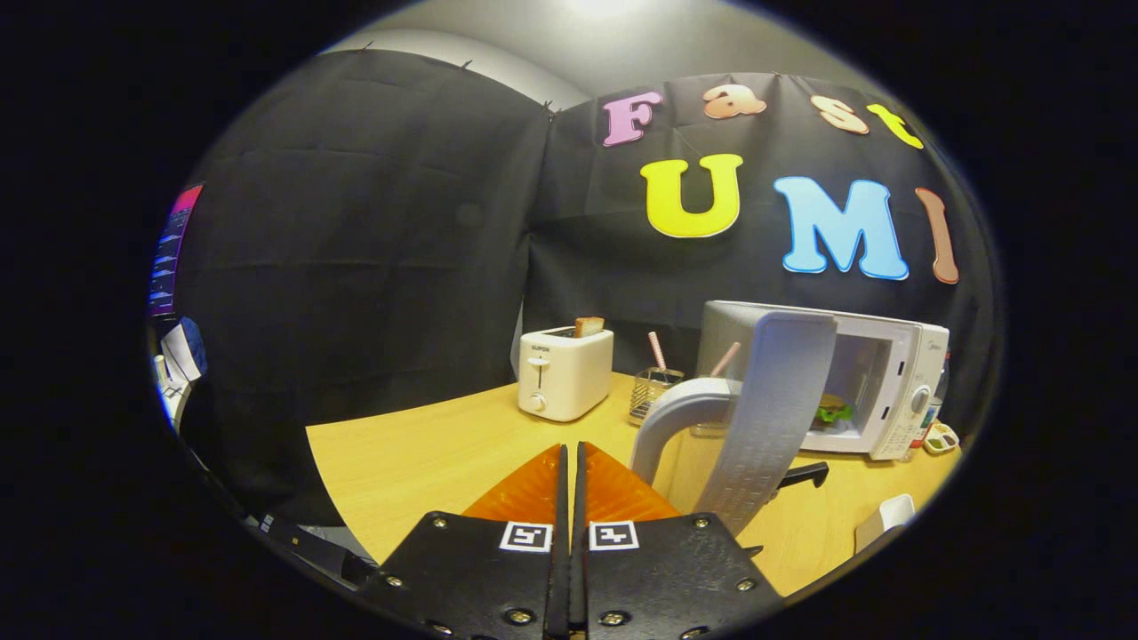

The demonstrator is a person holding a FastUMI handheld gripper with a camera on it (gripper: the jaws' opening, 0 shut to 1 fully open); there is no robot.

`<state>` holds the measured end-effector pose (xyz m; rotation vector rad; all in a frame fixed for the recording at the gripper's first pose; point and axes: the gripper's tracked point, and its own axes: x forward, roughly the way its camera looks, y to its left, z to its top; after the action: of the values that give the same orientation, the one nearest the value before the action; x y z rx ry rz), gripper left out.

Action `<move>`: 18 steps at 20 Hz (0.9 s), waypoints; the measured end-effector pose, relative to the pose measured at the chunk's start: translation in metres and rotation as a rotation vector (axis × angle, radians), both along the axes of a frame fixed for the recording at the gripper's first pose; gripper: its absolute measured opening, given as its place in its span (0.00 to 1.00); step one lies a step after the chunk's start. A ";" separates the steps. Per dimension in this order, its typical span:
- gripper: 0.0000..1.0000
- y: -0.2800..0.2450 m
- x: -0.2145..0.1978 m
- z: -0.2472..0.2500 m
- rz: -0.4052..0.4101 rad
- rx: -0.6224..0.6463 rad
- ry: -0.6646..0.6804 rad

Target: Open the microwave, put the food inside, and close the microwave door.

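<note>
Tongs pressed together, empty. Microwave door ajar ahead-right, food inside. Closing step; next push door.

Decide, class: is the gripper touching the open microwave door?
Apart. In the gripper view the gripper, its fingers closed together on nothing, points at bare table, with tabletop visible between it and the microwave door to its right.

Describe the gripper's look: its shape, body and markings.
The gripper has two wedge-shaped fingers that taper to a point, standing pressed together with only a thin seam between them. They mount on two flat black plates fastened with silver screws. Each plate carries a small square black-and-white marker near the seam. No cable is visible.
</note>
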<state>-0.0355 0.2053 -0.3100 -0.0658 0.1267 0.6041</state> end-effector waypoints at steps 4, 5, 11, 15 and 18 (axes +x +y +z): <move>0.01 -0.042 0.023 0.005 -0.111 -0.012 -0.026; 0.01 -0.053 0.030 0.006 -0.140 -0.014 -0.028; 0.01 -0.126 0.082 0.020 -0.326 -0.021 -0.063; 0.01 -0.176 0.121 0.030 -0.458 -0.008 -0.070; 0.01 -0.213 0.153 0.038 -0.560 -0.011 -0.092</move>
<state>0.1180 -0.0081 -0.2719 -0.0648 0.0544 0.0408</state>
